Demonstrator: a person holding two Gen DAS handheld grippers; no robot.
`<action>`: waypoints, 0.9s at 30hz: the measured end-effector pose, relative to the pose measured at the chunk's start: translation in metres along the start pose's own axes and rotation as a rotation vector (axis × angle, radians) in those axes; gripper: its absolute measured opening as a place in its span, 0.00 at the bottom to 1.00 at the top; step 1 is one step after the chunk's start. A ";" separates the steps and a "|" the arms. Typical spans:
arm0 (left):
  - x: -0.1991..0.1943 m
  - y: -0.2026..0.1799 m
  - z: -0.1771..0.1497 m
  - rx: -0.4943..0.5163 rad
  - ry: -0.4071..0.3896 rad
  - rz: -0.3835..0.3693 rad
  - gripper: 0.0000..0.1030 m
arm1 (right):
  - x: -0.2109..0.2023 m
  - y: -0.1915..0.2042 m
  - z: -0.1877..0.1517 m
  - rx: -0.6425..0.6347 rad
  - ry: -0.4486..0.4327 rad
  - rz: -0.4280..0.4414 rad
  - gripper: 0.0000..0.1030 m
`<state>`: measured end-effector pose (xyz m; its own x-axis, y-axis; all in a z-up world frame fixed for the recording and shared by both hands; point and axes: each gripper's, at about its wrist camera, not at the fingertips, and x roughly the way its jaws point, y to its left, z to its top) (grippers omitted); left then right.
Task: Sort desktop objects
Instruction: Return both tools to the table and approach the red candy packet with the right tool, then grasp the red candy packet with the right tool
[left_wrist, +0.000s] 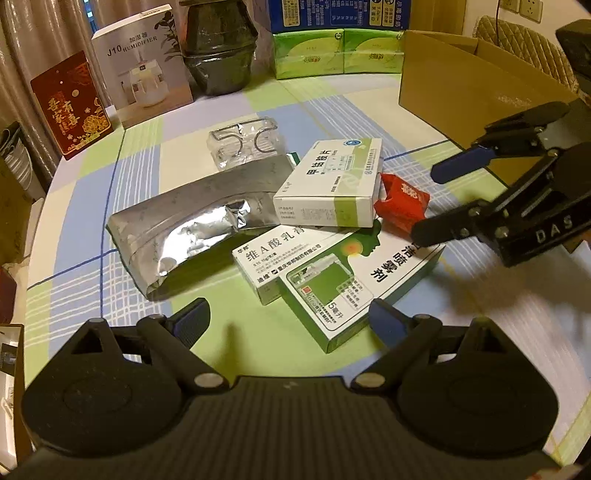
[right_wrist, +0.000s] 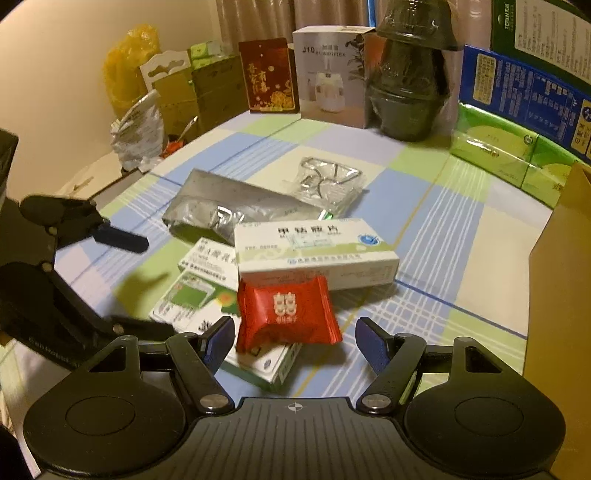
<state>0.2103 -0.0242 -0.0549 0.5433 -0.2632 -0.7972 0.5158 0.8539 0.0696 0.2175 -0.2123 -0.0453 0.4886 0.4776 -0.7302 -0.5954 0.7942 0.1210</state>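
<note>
An open brown cardboard box stands at the far right of the checked tablecloth; its inside is hidden from both views, so what it holds cannot be told. In the middle of the table lies a loose pile. A silver foil pouch runs lengthwise from near left to far right, its far end tucked under a white and green medicine box, which tilts on top of the heap. Beneath that box lie 2 more cartons: a small white one and a green spray box whose long axis runs toward the left wrist camera. A clear plastic packet holding wire rings sits just behind the pouch. A red candy packet leans against the near side of the top medicine box, resting on the spray box. The right gripper stands wide, its fingers either side of the red packet without pressing it. The left gripper is also spread wide, empty, over the near end of the spray box.
</note>
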 end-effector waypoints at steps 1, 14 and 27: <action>0.000 0.000 0.000 0.000 -0.001 -0.002 0.88 | 0.000 0.000 0.001 0.002 -0.003 0.005 0.68; 0.003 -0.004 -0.001 0.029 -0.003 -0.015 0.88 | 0.019 -0.002 0.002 -0.001 0.019 -0.002 0.67; 0.007 -0.006 -0.001 0.041 0.005 -0.011 0.88 | 0.020 -0.001 0.004 0.007 0.017 0.013 0.54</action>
<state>0.2102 -0.0309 -0.0615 0.5338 -0.2705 -0.8012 0.5489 0.8316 0.0850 0.2304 -0.2017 -0.0572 0.4700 0.4818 -0.7396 -0.5974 0.7904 0.1353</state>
